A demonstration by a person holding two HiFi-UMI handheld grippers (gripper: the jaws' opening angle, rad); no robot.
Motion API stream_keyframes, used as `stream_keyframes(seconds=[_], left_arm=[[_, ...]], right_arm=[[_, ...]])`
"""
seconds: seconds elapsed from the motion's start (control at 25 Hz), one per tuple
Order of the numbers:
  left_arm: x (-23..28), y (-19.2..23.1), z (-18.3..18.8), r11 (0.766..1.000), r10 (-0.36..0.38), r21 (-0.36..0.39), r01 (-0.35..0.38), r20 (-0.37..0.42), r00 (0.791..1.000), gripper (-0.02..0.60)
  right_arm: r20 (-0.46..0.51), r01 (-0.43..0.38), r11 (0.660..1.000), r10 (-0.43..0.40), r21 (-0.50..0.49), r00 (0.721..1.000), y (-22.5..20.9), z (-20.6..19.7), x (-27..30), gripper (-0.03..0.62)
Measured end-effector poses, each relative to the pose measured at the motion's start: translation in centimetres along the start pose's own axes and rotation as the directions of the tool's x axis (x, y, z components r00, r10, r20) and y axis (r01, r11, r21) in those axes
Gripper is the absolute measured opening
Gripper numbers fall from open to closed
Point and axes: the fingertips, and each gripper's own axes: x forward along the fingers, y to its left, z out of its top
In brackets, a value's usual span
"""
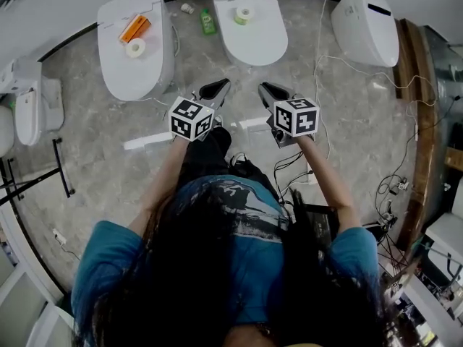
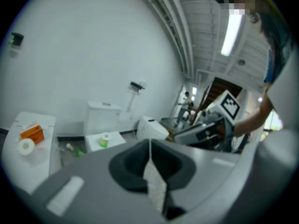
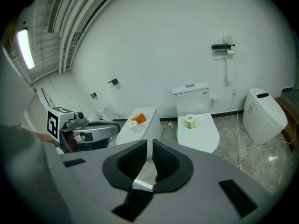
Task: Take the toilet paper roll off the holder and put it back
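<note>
A black toilet paper holder (image 3: 223,46) is fixed to the white wall above the middle toilet's cistern; it also shows in the left gripper view as the holder (image 2: 137,85). A white paper roll (image 1: 135,47) lies on the left toilet's lid beside an orange box (image 1: 134,27). A green-wrapped roll (image 1: 243,14) stands on the middle toilet's lid (image 1: 253,38). My left gripper (image 1: 223,84) and right gripper (image 1: 264,87) hang side by side over the floor, well short of the toilets. Both have their jaws together with nothing between them.
Three white toilets line the wall, the right one (image 1: 365,24) bare. A green bottle (image 1: 208,22) and a small white cup (image 1: 187,8) lie on the floor between the left and middle toilets. Cables (image 1: 394,186) trail on the right. A black stand (image 1: 61,166) is at the left.
</note>
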Motion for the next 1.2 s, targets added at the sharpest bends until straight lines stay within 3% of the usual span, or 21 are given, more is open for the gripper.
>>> stream_keyframes(seconds=[0.64,1.2], left_arm=[[-2.2,-12.2,-2.9,0.996,0.078,0.039,-0.080,0.042,0.996,-0.002],[-3.3,-12.5,-2.5,0.990,0.121,0.057,-0.126,0.074,0.990,-0.002]], right_arm=[[-0.009,-0.136,0.990,0.136,-0.036,0.991,0.7,-6.2,-8.9,0.041],[-0.034,-0.196,0.976,0.193,-0.095,0.981,2.4,-6.7,-8.9,0.040]])
